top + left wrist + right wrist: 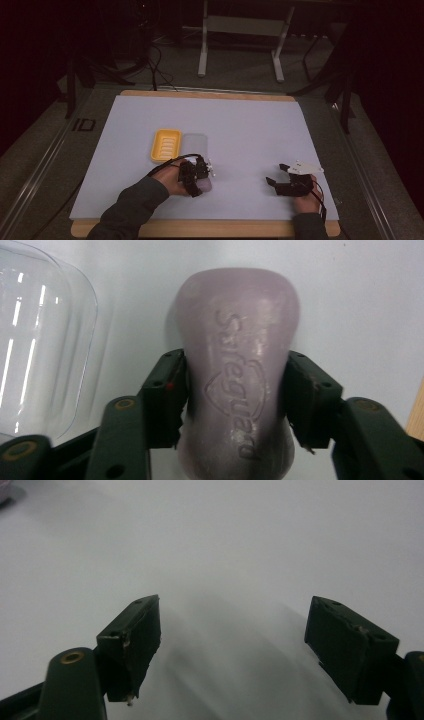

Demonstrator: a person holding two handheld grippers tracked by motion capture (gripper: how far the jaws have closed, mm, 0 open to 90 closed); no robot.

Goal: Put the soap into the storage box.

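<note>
While the left claw [235, 405] clamps the purple soap bar [237, 365] at its waist, the bar lies flat on the counter [250, 125], long axis running away btwn the pads, just beside the clear lid [40, 340]. Right claw [232, 650] spread, nothing in it, well apart from lid.

Pale lilac soap bar [237, 375], embossed logo face-up, flat on table, just near-right of clear lid [40, 345], waist pinched.
</note>
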